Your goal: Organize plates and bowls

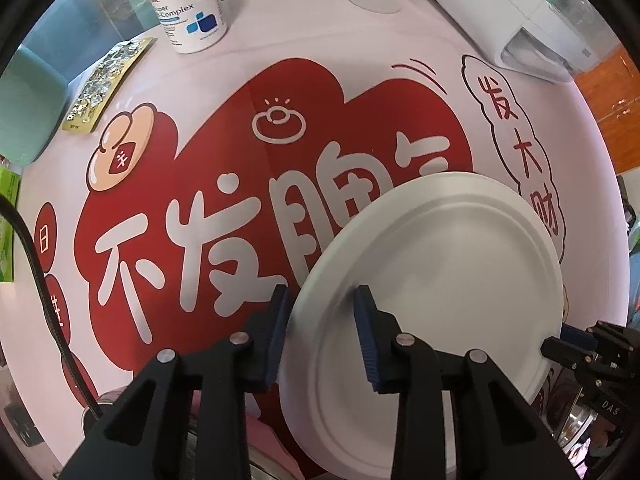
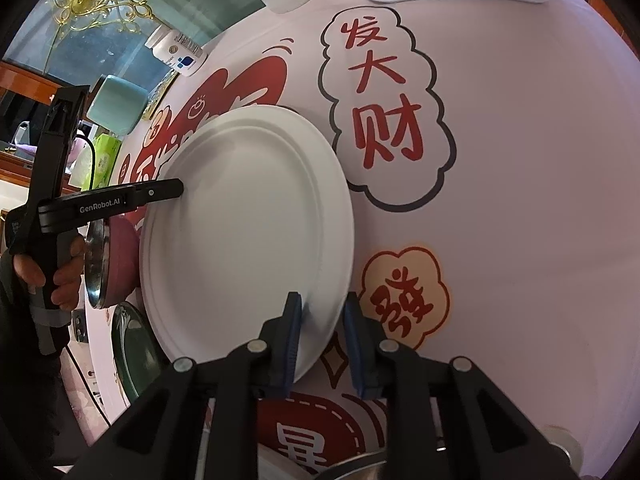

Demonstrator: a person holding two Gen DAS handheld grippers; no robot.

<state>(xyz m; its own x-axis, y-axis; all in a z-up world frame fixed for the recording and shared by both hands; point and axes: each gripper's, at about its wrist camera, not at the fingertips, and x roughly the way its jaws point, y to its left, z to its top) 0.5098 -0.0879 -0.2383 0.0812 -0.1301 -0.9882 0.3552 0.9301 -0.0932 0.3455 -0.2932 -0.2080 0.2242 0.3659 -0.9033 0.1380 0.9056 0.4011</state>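
Left wrist view: left gripper [image 1: 320, 320] straddling the white plate [image 1: 448, 280] rim, jaws spread, not yet clamped, above the printed tablecloth [image 1: 200, 128].

Right wrist view: right gripper [image 2: 323, 334] likewise released around the opposite rim. Likely mid-pickup; next, squeezing both evenly, then lifting.

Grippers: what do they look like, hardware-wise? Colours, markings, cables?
Both are matte black linkage frames with round silver pivot pins and ribbed blue pads on the fingers. The left gripper has a black cable trailing beside it; seen from the right wrist view, its side reads "GenRobot.AI" in white, on a black pistol-style handle. The right gripper looks the same; from the left wrist view, white lettering "DAS" shows on its body.
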